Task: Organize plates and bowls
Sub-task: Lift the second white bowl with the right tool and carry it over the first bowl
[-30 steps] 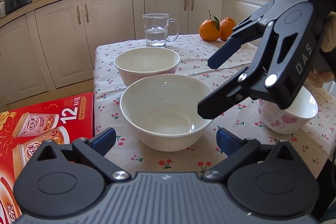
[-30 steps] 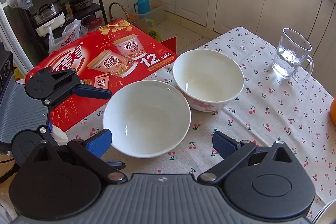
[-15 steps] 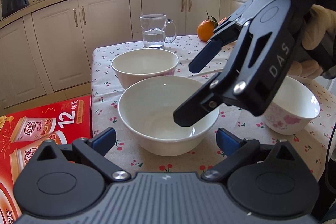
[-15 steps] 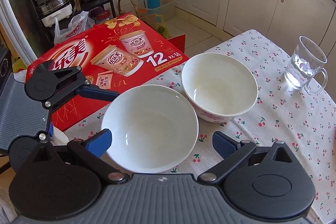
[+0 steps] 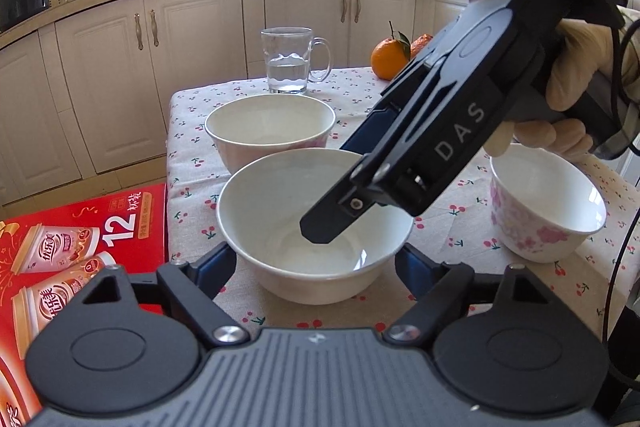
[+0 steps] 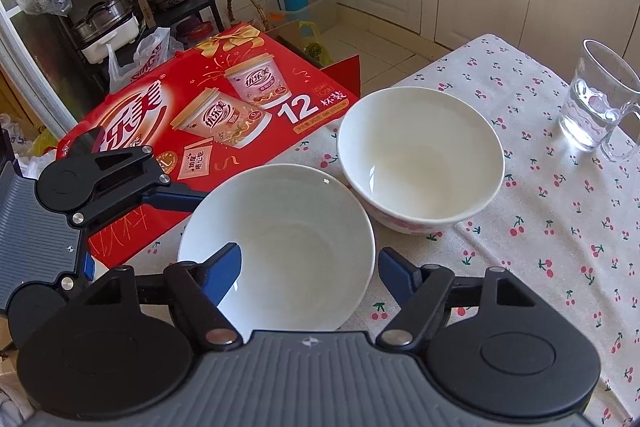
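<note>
The plain white bowl [image 5: 316,227] sits at the near edge of the cherry-print worktop [image 6: 560,227]. The left claw [image 5: 316,267] is closing around it, one blue finger at each side, pads not clearly pressing yet. The right claw [image 6: 308,267] is closing across the same bowl's rim. Just behind this bowl stands a flowered bowl [image 6: 420,155]; to its right, a small flowered bowl [image 5: 548,211].
</note>
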Available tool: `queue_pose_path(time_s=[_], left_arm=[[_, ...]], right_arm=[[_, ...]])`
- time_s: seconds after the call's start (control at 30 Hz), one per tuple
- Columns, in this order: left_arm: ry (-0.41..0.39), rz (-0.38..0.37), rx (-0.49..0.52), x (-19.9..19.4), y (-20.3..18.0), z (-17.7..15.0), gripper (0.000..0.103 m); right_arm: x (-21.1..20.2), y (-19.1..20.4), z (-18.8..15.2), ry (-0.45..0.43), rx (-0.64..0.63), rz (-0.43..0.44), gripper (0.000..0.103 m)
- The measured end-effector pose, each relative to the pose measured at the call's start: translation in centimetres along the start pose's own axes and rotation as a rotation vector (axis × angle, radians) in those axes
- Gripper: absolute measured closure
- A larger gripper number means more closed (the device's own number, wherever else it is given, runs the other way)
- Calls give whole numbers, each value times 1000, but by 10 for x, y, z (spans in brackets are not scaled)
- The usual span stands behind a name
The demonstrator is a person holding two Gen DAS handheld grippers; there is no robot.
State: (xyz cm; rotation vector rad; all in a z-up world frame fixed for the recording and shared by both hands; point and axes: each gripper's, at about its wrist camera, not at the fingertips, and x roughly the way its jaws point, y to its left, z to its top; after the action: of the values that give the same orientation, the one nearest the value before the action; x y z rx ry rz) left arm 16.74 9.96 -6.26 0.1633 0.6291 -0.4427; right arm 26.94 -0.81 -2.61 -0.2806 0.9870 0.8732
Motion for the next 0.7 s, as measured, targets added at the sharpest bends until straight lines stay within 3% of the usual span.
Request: queue_pose_path(time_s=[0.7], left_arm=[[18, -21, 23, -13, -14, 13, 17]], right_arm=[[-28, 6, -7, -31, 2, 38, 23]])
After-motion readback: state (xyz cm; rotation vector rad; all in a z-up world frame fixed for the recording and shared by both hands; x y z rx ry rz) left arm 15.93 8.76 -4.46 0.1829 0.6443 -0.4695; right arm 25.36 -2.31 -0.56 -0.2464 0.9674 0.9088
